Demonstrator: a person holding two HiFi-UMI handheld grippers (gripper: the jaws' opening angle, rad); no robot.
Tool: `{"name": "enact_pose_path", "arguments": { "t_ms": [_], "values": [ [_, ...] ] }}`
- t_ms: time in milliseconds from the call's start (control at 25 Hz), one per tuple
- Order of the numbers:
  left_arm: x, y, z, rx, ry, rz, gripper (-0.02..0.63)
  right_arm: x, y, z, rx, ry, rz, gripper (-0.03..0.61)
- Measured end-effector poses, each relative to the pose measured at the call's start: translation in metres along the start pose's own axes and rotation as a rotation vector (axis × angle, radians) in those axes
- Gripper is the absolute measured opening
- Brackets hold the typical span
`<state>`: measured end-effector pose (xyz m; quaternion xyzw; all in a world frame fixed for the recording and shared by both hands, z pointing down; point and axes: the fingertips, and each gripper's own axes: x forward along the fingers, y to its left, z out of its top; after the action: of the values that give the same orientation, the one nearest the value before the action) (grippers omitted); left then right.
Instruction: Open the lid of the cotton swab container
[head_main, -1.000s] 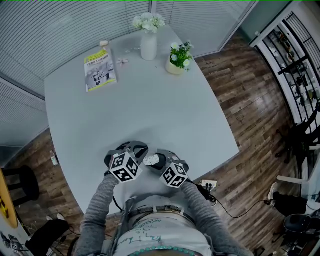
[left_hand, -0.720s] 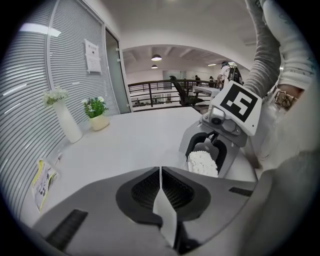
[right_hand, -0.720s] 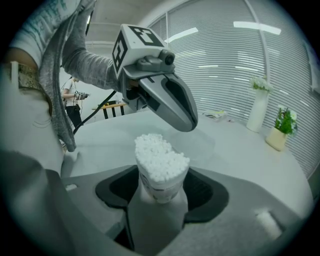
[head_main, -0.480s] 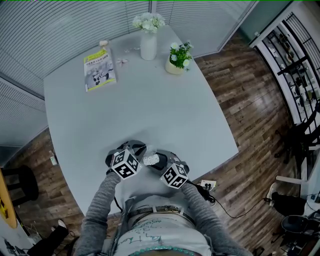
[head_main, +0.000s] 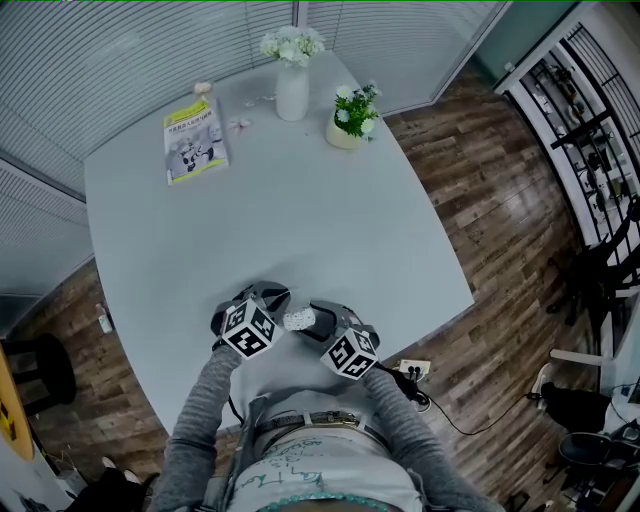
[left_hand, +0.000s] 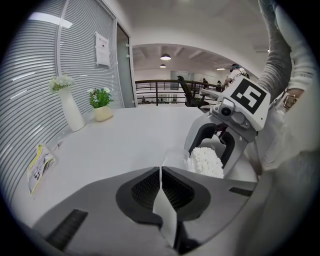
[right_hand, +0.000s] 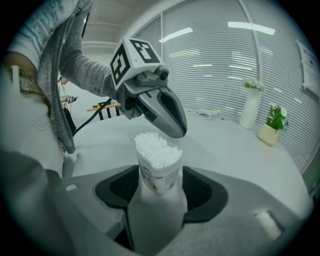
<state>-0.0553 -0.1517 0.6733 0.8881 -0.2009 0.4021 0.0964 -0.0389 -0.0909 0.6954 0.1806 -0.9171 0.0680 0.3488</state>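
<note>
While the right gripper (right_hand: 159, 172) clamps the cotton swab container (right_hand: 156, 184) round its lower body, close in front of the person's torso at the near table edge, the tub stands roughly upright. Its white swab heads (right_hand: 156, 147) are bare, so the lid is off. Can't tell if its base touches the table.

The left gripper (left_hand: 160, 170) is just beside it. Its jaws are pressed together on a thin clear piece that looks like the lid (left_hand: 175, 159), pinched by the rim next to the swab tops.

Handling, as a judgement:
- **Tub:** small, thin-walled plastic, very light. The sides are smooth, so it is likely slippery and easy to crush. A low grip below the label with a moderate squeeze looks right.
- **Swabs:** they sit loose, so any tilt would spill them.
- **Lid:** thin, flexible, near weightless. An edge pinch works, but it could pop out sideways.

Further out on the grey table (head_main: 300, 220), a booklet (head_main: 195, 140), a white vase (head_main: 291, 92) with flowers and a small plant pot (head_main: 345, 132) sit at the far edge, well apart from the work.
</note>
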Motion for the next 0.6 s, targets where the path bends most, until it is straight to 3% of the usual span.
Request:
{"name": "enact_pose_path", "arguments": {
  "t_ms": [200, 400, 520, 600],
  "values": [
    [-0.012, -0.001, 0.009, -0.117, -0.108, -0.011, 0.014, -0.005, 0.002, -0.001, 0.016, -0.006, 0.003, 0.272],
    [-0.028, -0.005, 0.019, -0.122, -0.193, -0.002, 0.048, -0.009, 0.007, -0.002, 0.027, -0.009, 0.011, 0.272],
    [-0.038, -0.009, 0.028, -0.129, -0.239, -0.008, 0.137, -0.013, 0.008, -0.001, 0.024, -0.014, 0.009, 0.276],
    [-0.045, -0.009, 0.029, -0.127, -0.261, 0.014, 0.141, -0.014, 0.009, 0.000, 0.022, -0.023, 0.004, 0.276]
  ]
}}
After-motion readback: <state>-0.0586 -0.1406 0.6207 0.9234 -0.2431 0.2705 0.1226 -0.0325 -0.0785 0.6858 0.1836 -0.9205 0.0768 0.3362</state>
